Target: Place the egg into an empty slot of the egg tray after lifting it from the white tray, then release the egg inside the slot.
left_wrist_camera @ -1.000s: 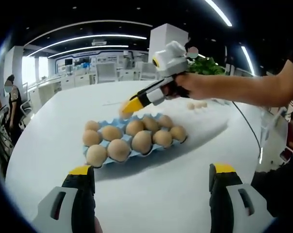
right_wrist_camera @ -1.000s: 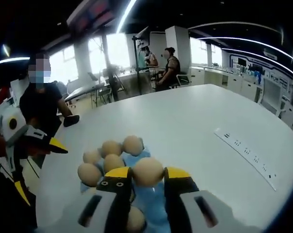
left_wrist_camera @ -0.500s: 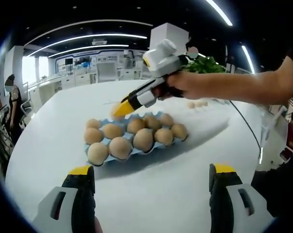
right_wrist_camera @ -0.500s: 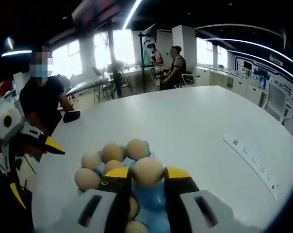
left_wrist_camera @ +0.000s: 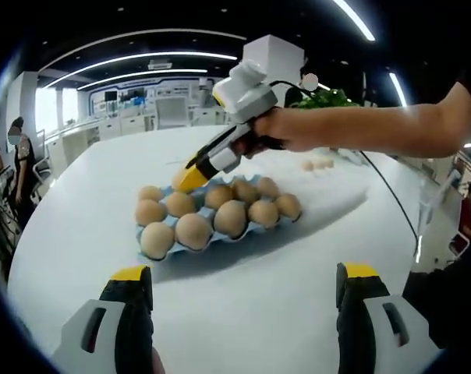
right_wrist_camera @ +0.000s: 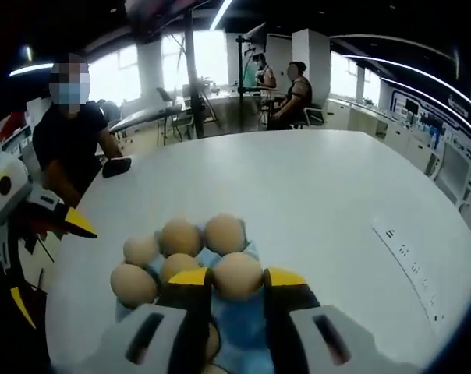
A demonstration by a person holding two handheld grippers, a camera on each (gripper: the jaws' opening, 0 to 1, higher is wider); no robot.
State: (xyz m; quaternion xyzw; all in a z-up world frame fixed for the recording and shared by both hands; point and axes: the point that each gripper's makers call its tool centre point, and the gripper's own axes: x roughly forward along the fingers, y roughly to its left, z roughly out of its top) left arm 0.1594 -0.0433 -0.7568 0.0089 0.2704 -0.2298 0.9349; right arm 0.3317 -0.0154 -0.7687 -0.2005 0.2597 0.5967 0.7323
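Smooth tan egg (right_wrist_camera: 237,276) pinched in the right hand-held gripper (right_wrist_camera: 237,282) over the blue egg tray (left_wrist_camera: 220,234), nearly full of eggs; left hand-held gripper (left_wrist_camera: 243,282) gapes wide.

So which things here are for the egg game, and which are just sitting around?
For the job:
- right gripper, shut on the held egg
- blue egg tray

Just lying about:
- left gripper, open
- green plant
- power strip

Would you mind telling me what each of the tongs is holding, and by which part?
The right tongs grip an egg by its two sides, above the egg tray. The left tongs are open and hold nothing.
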